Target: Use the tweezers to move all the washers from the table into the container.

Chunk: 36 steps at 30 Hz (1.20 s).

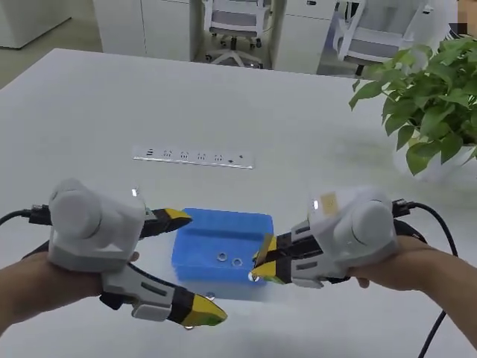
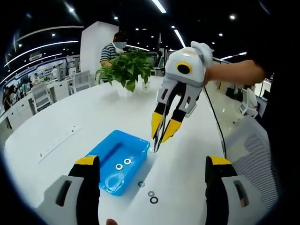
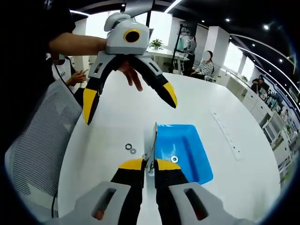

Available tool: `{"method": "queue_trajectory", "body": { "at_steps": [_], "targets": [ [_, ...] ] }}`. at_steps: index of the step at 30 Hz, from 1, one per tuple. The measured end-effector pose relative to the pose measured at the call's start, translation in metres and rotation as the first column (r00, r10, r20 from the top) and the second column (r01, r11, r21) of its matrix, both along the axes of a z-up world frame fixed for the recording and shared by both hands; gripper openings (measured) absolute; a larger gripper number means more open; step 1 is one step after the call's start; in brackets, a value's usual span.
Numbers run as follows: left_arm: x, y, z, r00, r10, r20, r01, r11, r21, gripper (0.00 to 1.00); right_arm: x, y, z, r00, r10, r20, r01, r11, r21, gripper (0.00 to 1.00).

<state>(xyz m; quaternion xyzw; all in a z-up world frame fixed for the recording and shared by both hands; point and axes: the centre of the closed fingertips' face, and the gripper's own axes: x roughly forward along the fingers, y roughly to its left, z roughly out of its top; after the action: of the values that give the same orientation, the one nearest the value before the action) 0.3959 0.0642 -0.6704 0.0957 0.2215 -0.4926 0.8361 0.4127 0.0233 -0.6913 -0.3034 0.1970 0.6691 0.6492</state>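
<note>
White tabletop (image 1: 89,112) spreads wide and mostly bare; a power strip (image 1: 192,156) lies far back and a potted plant (image 1: 432,97) stands far right, both well apart from the work. The blue container (image 2: 105,176) sits near centre between the grippers, with two washers (image 2: 119,166) in it. The left gripper (image 3: 130,108) hangs with its jaws spread wide, holding nothing. The right gripper (image 2: 163,132) is clamped on the tweezers (image 3: 153,140), tips down by the container's near right rim; whether they pinch a washer I cannot tell. Three loose washers (image 2: 151,193) lie on the table just near the container's front wall. The pick probably goes best with the tips low and flat, a gentle squeeze, then a lift clear of the rim.
</note>
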Motion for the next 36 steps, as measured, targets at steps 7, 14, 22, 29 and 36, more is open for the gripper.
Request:
{"method": "queue_trajectory", "body": {
  "at_steps": [7, 14, 22, 29, 36],
  "targets": [
    [0.001, 0.004, 0.0, 1.0, 0.014, 0.009, -0.014, 1.0, 0.001, 0.99, 0.01, 0.003, 0.006, 1.0, 0.0, 0.004, 0.0, 1.0, 0.005, 0.08],
    [-0.001, 0.007, 0.001, 1.0, 0.01, 0.012, -0.01, 1.0, -0.001, 0.99, 0.027, 0.006, 0.008, 1.0, -0.016, 0.013, 0.016, 1.0, 0.011, 0.08],
    [0.0, 0.012, -0.002, 1.0, 0.007, 0.0, -0.007, 1.0, 0.001, 0.99, 0.043, 0.009, 0.001, 1.0, -0.026, 0.011, 0.026, 1.0, 0.011, 0.09],
    [0.006, 0.014, 0.001, 1.0, 0.017, 0.001, -0.017, 1.0, -0.011, 0.99, 0.057, 0.013, -0.011, 0.999, -0.03, 0.015, 0.029, 1.0, 0.003, 0.09],
    [0.014, 0.012, 0.002, 1.0, 0.009, 0.0, -0.009, 1.0, -0.011, 0.99, 0.069, 0.016, -0.024, 0.999, -0.032, 0.029, 0.032, 0.999, -0.007, 0.09]
  ]
}}
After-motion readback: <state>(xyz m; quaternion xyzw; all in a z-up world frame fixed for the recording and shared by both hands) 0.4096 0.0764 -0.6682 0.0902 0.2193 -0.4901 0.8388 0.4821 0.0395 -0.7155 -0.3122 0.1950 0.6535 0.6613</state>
